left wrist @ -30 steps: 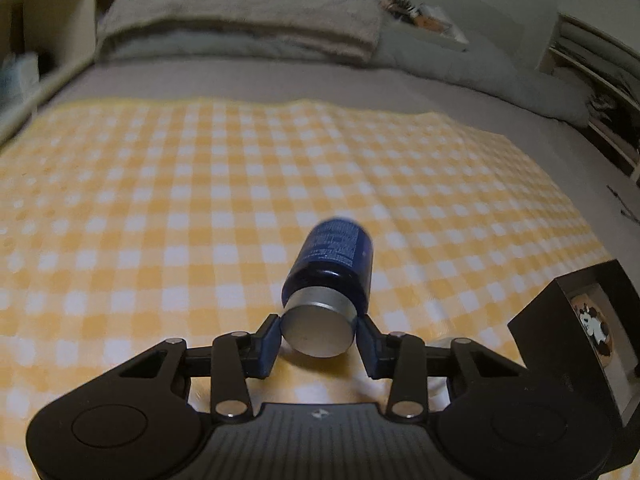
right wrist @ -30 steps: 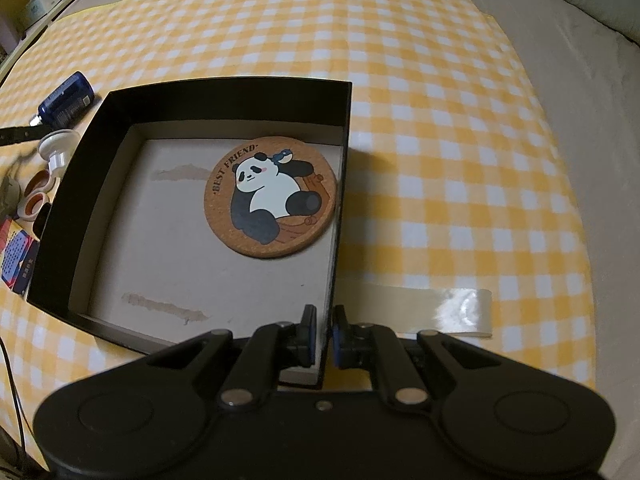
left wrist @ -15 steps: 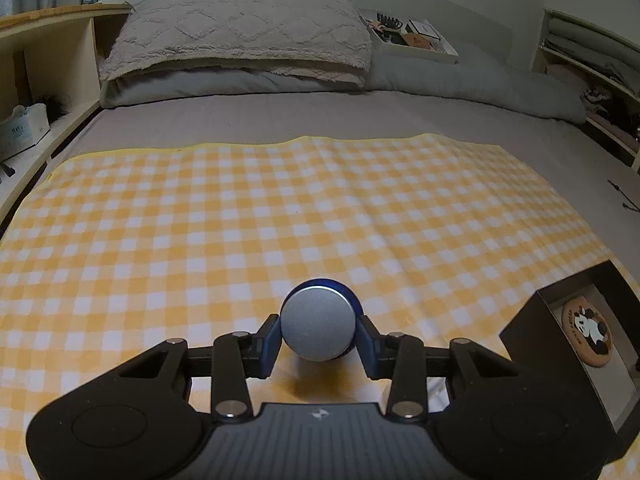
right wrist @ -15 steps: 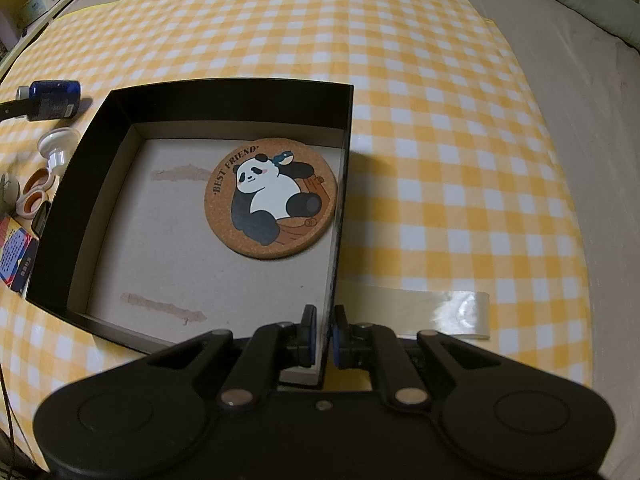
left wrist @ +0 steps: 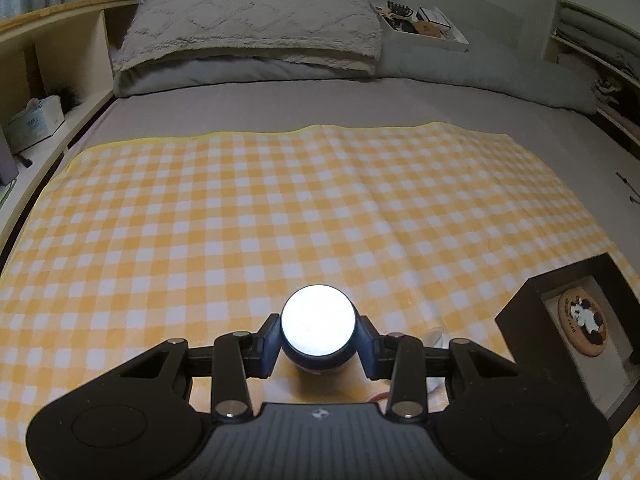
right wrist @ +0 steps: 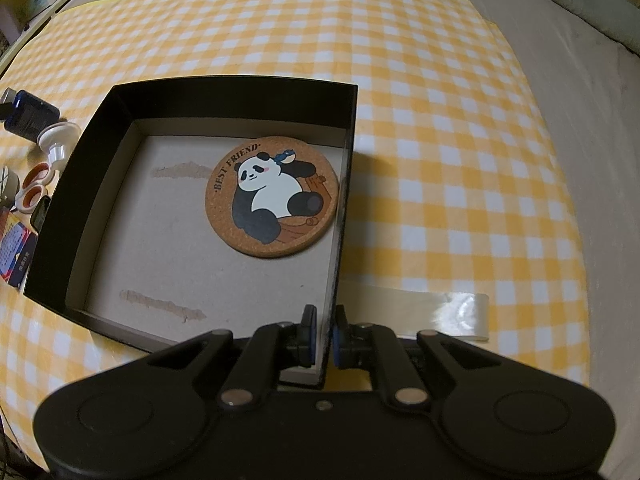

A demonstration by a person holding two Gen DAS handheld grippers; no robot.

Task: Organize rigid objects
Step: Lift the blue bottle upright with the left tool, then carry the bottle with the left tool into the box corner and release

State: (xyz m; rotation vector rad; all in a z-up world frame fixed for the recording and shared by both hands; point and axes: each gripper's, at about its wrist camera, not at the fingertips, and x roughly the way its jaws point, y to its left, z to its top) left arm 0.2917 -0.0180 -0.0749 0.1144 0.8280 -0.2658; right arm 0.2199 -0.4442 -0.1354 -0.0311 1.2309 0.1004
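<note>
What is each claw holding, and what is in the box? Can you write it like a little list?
left claw: shut on the blue bottle, silver cap facing the camera
right claw: shut on the box wall
box: black, open, on the checked cloth
in the box: one panda coaster, flat, near the right wall
left of the box: white cap, orange-and-white rings, small printed pack
right of the box: clear tape strip

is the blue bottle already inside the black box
No, the dark blue silver-capped bottle is held between the left gripper's fingers, outside the black cardboard box.
</note>
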